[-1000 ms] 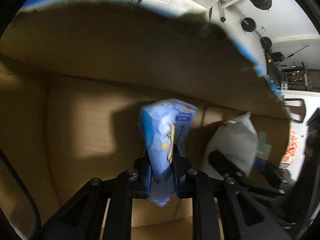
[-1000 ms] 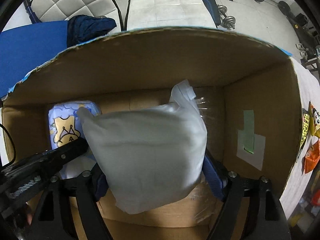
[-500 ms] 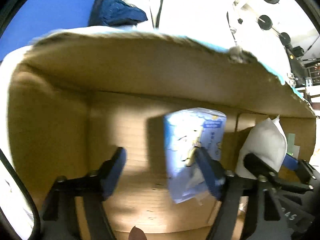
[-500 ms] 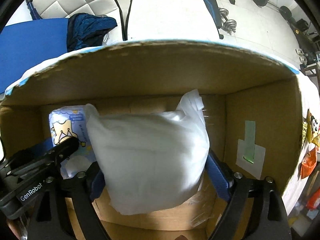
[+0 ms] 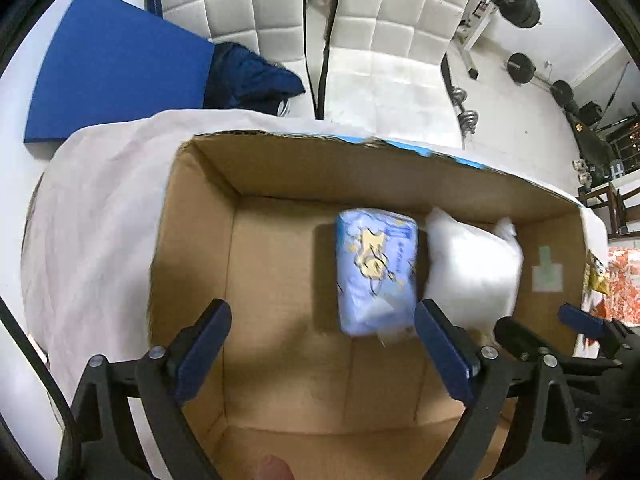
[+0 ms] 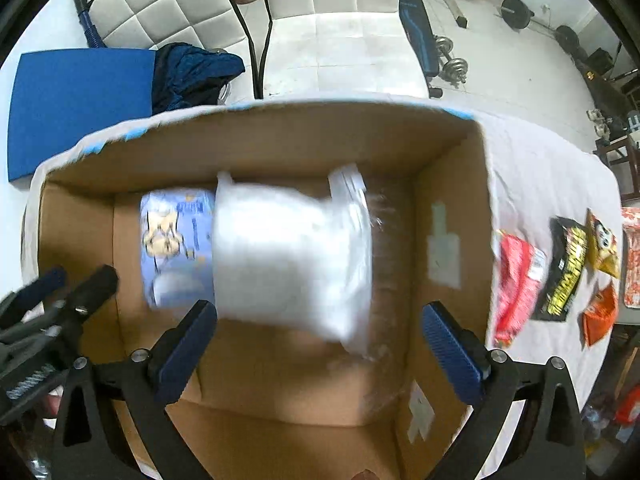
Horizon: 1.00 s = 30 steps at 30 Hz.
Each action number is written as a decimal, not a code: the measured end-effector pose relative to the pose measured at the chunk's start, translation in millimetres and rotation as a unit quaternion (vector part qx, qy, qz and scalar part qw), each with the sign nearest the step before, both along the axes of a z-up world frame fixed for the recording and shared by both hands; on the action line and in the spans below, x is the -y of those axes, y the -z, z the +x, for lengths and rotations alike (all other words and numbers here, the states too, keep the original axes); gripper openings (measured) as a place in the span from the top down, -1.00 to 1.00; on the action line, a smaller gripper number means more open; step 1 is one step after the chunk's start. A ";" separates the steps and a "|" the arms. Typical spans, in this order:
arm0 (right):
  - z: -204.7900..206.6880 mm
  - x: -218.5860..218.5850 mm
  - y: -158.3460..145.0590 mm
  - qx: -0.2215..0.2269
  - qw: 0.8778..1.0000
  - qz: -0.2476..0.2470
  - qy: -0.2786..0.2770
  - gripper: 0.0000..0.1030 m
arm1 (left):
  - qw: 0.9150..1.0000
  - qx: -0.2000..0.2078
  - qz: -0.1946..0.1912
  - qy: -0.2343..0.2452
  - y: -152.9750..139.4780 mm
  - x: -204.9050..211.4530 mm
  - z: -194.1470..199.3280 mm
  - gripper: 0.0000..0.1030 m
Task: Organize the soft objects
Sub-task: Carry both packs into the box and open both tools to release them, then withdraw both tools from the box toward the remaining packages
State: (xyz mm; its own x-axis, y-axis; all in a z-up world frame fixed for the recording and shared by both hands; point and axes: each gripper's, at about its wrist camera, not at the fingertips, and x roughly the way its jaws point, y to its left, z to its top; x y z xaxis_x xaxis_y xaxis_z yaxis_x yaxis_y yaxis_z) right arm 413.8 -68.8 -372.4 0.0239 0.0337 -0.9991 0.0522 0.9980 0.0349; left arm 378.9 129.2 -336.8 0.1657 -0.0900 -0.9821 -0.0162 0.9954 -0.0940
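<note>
A light blue printed soft pack (image 5: 376,272) lies inside the open cardboard box (image 5: 200,240), with a white plastic-wrapped soft bundle (image 5: 472,268) right beside it. My left gripper (image 5: 322,352) is open and empty above the box, just short of the blue pack. In the right wrist view the box (image 6: 452,208) holds the blue pack (image 6: 176,240) and the white bundle (image 6: 288,252). My right gripper (image 6: 316,348) is open and empty above the box, just short of the white bundle, which looks blurred.
The box sits on a white cloth-covered table (image 5: 100,200). Several snack packets (image 6: 560,276) lie on the cloth to the right of the box. Beyond the table are white padded chairs (image 5: 380,20), a blue mat (image 5: 112,80) and dark blue clothing (image 5: 252,76).
Both grippers opened, let go of the blue pack and the white bundle inside the box, and pulled up and back out of the box.
</note>
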 end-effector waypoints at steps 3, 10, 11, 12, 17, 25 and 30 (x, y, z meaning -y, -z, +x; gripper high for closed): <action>-21.4 1.2 -10.7 0.009 1.000 -0.005 -0.003 -1.00 | 1.000 0.015 0.004 0.000 -13.3 0.4 -9.2 -0.82; -75.0 3.5 -44.4 0.046 0.999 -0.024 -0.012 -1.00 | 0.998 0.048 0.035 0.007 -40.6 12.7 -47.8 -0.82; -83.7 5.1 -49.8 0.051 0.998 -0.022 -0.011 -1.00 | 0.998 0.051 0.035 0.006 -44.4 13.4 -53.1 -0.82; -90.8 6.2 -54.4 0.054 0.998 -0.019 -0.008 -1.00 | 0.998 0.054 0.033 0.004 -49.1 12.5 -59.2 -0.82; -121.5 9.6 -85.3 0.079 0.997 -0.013 -0.007 -1.00 | 0.997 0.070 0.023 -0.002 -77.2 6.2 -88.5 -0.82; -167.6 1.2 -132.1 0.112 0.994 0.007 -0.013 -1.00 | 0.993 0.109 0.033 0.003 -123.9 8.7 -123.6 -0.82; -184.4 -0.2 -154.4 0.126 0.992 0.017 -0.014 -1.00 | 0.991 0.126 0.038 0.005 -145.6 13.1 -141.4 -0.82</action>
State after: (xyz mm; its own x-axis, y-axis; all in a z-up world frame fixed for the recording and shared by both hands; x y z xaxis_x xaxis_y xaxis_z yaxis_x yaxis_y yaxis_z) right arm 229.5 -68.6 -217.9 0.2706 0.0719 -0.9600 0.0103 0.9969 0.0775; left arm 237.5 116.1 -191.2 0.4063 -0.0202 -0.9135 0.0086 0.9998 -0.0183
